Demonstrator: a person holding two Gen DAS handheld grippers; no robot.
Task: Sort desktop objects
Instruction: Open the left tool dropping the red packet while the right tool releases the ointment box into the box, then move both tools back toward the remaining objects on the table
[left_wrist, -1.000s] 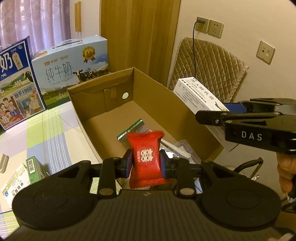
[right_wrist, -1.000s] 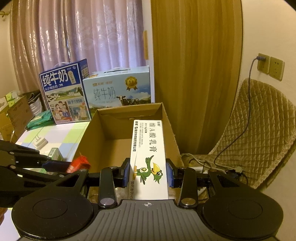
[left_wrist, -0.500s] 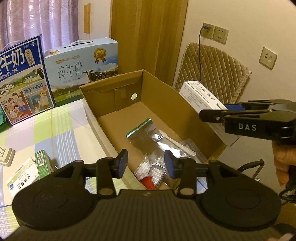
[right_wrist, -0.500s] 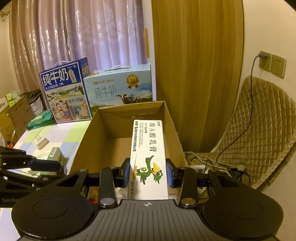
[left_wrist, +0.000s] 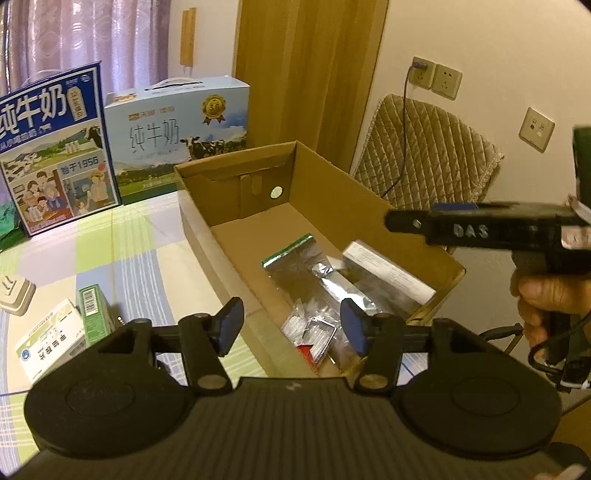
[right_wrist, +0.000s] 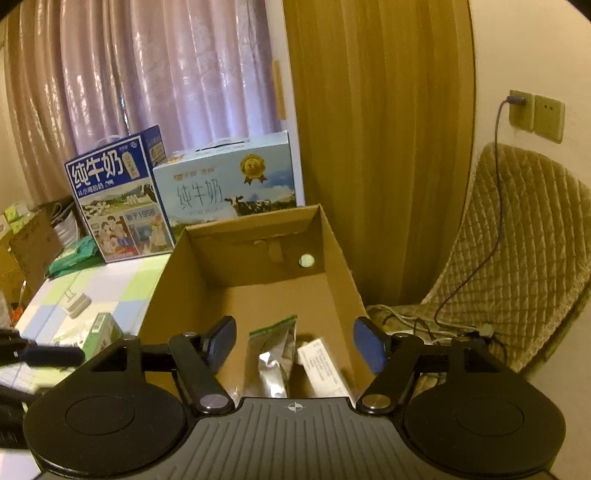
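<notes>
"das" on right gripper (left_wrist: 406, 223) — "1956" on milk carton (left_wrist: 55, 155).

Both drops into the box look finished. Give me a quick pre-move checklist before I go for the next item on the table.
1. Left gripper empty, jaws apart: ok.
2. Right gripper empty, jaws apart: ok.
3. White carton lying inside the cardboard box, beside the foil pouch: ok.
4. Red packet inside the box: only a red sliver shows under the small sachets, ok.
5. Items left to sort: green carton and white-green carton lie on the table: not ok, still outside the box.
6. Free path from left gripper to the green carton: cannot tell, the gripper body hides the near table.
</notes>
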